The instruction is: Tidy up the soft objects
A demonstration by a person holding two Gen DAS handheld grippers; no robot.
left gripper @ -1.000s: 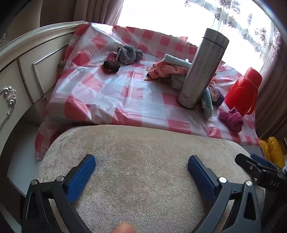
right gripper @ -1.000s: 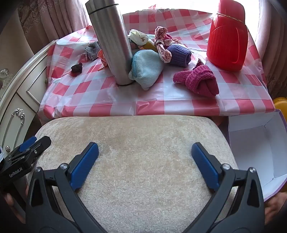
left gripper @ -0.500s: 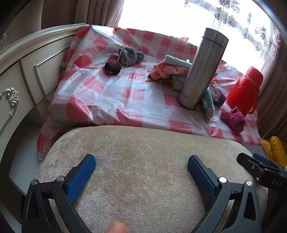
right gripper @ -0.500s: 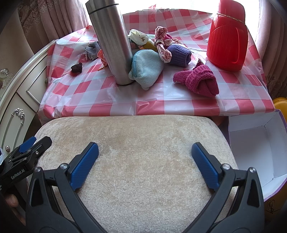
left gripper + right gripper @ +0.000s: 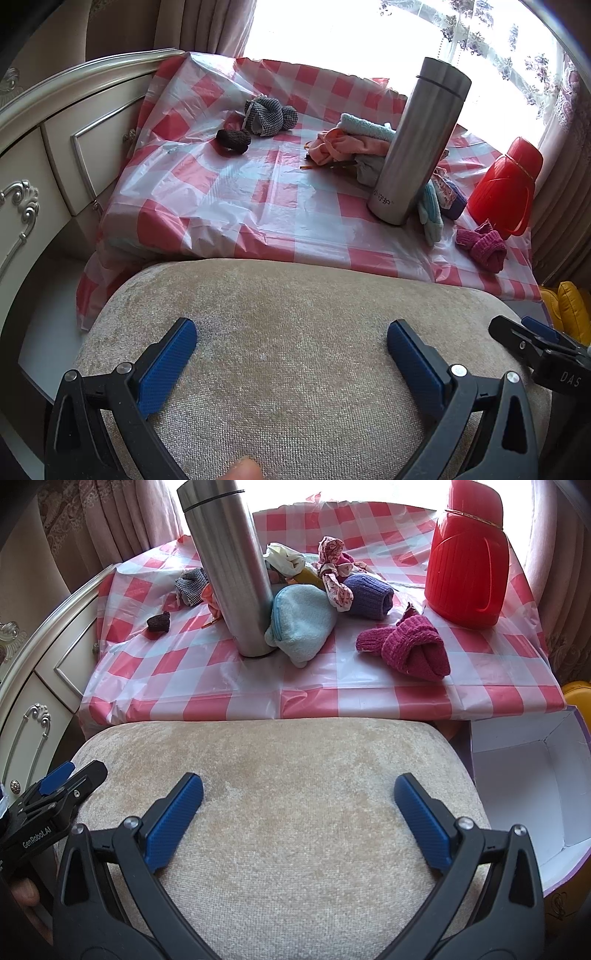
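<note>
Soft items lie on a red-and-white checked tablecloth (image 5: 207, 686): magenta socks (image 5: 406, 650) (image 5: 482, 247), a light blue cloth (image 5: 301, 624), a purple sock roll (image 5: 367, 596), a patterned scrunchie (image 5: 334, 572), a checked grey cloth (image 5: 267, 116), a dark brown roll (image 5: 233, 140) and a pink cloth (image 5: 341, 146). My left gripper (image 5: 291, 354) and my right gripper (image 5: 298, 812) both hover open over a beige cushioned stool (image 5: 280, 812), well short of the table, holding nothing.
A steel flask (image 5: 232, 565) stands upright among the cloths. A red jug (image 5: 467, 554) stands at the table's right. An open white box (image 5: 532, 790) sits low at the right of the stool. A cream drawer unit (image 5: 44, 155) flanks the left.
The left wrist view has shifted slightly, showing more of the table's left side. The right gripper has stayed nearly still. Both stay open.
</note>
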